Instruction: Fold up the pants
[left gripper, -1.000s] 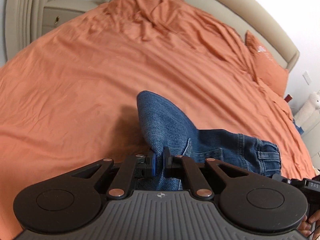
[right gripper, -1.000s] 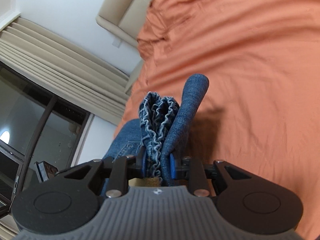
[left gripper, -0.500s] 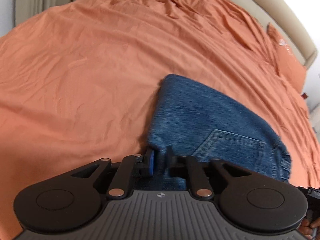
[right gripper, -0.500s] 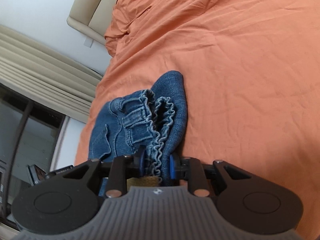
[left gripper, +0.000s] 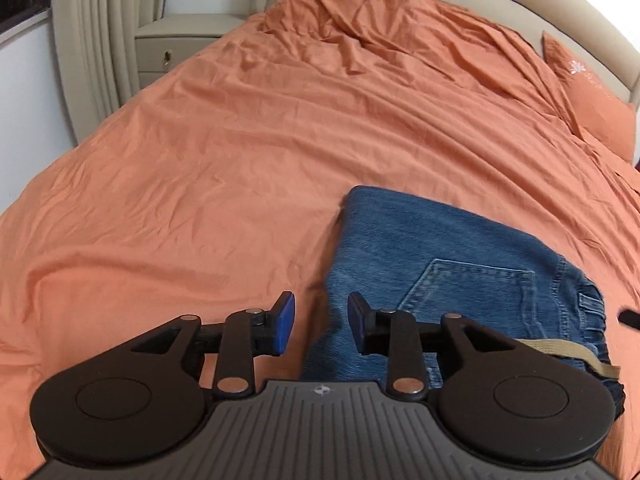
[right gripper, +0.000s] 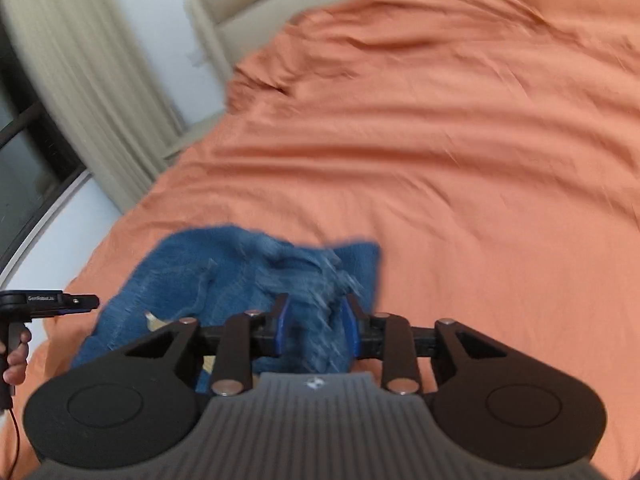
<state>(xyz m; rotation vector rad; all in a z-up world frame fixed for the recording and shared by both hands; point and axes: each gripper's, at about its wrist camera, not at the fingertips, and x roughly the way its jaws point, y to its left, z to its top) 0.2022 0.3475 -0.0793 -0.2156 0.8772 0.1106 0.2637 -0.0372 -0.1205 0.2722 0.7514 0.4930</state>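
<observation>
Folded blue denim pants (left gripper: 432, 280) lie flat on the orange bed sheet (left gripper: 240, 160), lower right of the left wrist frame, back pocket facing up, elastic waistband bunched at the right edge, a tan strip of webbing across the waist end.

Left gripper (left gripper: 320, 322): blue pads apart, jaws have just been opening. Nothing is pressed between them; the left edge of the denim shows in the gap, the right pad over the cloth, the left pad over bare sheet.

Right gripper (right gripper: 316, 326): blue pads clamped on the gathered waistband denim, which fills the gap. This frame is motion-blurred; stitching detail cannot be read.

Left wrist view only: beige padded headboard (left gripper: 520, 12) across the top, orange pillow (left gripper: 592, 96) with a small white motif at upper right, beige nightstand (left gripper: 176, 48) with a drawer keyhole at upper left, pale pleated curtain (left gripper: 100, 40) beside it.

Right wrist view only: the left gripper seen from its side at the left edge (right gripper: 48, 304), a person's hand (right gripper: 16, 360) around its grip, a thin red wire below; a dark window frame (right gripper: 32, 152) behind the curtain (right gripper: 80, 80) at upper left.

Writing: white lettering on the other gripper's body, seemingly "GenRobot", blurred. A small round emblem sits on each grey ribbed housing.
</observation>
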